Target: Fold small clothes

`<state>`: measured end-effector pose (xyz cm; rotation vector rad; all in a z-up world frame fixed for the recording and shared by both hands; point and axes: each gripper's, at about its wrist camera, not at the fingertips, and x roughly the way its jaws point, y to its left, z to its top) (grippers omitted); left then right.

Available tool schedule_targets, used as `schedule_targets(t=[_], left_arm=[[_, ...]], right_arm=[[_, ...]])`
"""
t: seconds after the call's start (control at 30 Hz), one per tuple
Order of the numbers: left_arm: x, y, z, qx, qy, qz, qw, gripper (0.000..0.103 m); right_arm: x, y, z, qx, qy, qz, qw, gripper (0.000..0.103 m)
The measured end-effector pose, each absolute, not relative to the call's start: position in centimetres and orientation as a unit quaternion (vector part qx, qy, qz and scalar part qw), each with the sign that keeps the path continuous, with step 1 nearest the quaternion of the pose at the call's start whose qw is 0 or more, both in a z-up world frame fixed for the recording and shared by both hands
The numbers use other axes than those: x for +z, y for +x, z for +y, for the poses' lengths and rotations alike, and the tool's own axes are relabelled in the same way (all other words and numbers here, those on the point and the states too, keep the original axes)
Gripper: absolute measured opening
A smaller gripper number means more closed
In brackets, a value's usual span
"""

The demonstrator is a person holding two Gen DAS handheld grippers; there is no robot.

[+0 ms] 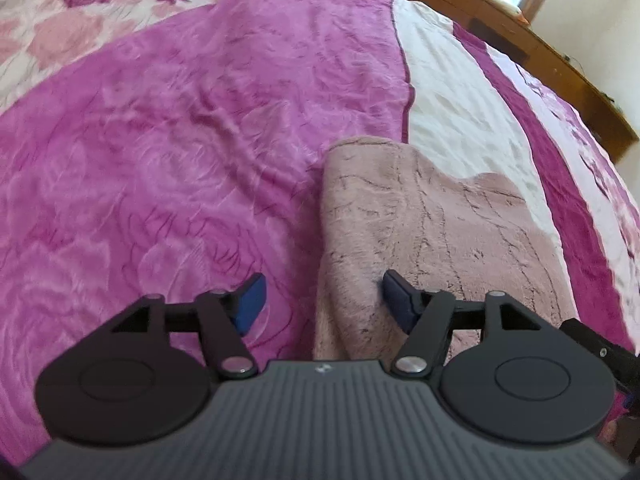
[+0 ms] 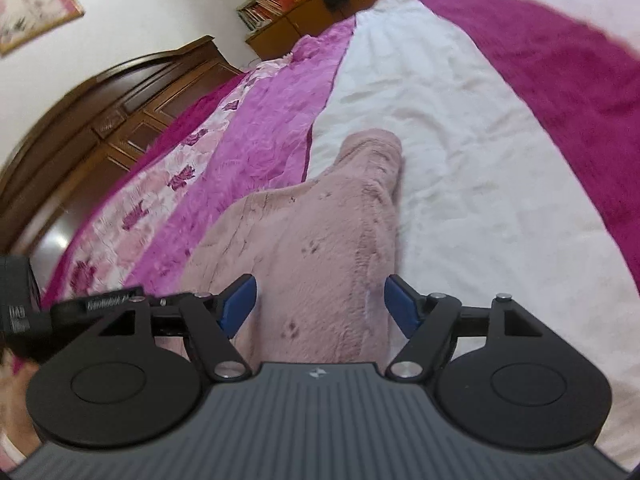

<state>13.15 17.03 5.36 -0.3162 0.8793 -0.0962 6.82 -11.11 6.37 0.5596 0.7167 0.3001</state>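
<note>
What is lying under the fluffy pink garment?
The fluffy pink garment lies on the bedspread, across its magenta band and its white band. Whatever is beneath its folded layers is covered and cannot be seen.

Your garment lay on the bed, ahead of both tools; headboard stood behind it, far left.

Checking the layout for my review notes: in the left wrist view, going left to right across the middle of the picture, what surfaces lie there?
Bright pink blanket → fluffy dusty-pink garment → white stripe of the bedspread → magenta stripe. The open left gripper straddles the garment's left edge.
</note>
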Motion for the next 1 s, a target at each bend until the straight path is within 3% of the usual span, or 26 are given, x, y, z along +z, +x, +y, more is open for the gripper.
schedule_targets(t=[0.27, 0.63, 0.83, 0.9, 1.0], left_arm=[[4.9, 12.0, 17.4, -0.087, -0.204, 0.441, 0.870, 0.066], [4.1, 12.0, 17.7, -0.096, -0.237, 0.443, 0.859, 0.068], [3.6, 12.2, 17.6, -0.094, -0.235, 0.443, 0.860, 0.074], [3.5, 12.1, 17.5, -0.095, -0.239, 0.440, 0.860, 0.074], [3.0, 12.0, 17.5, -0.117, -0.264, 0.442, 0.849, 0.073]], right_arm=[[3.4, 9.0, -12.3, 0.173, 0.334, 0.385, 0.843, 0.078], [2.0, 10.2, -11.7, 0.198, 0.335, 0.392, 0.834, 0.079], [1.8, 10.5, -11.4, 0.199, 0.331, 0.390, 0.836, 0.079], [2.0, 10.7, -11.2, 0.200, 0.333, 0.389, 0.835, 0.077], [2.6, 11.2, -11.0, 0.203, 0.333, 0.390, 0.834, 0.064]])
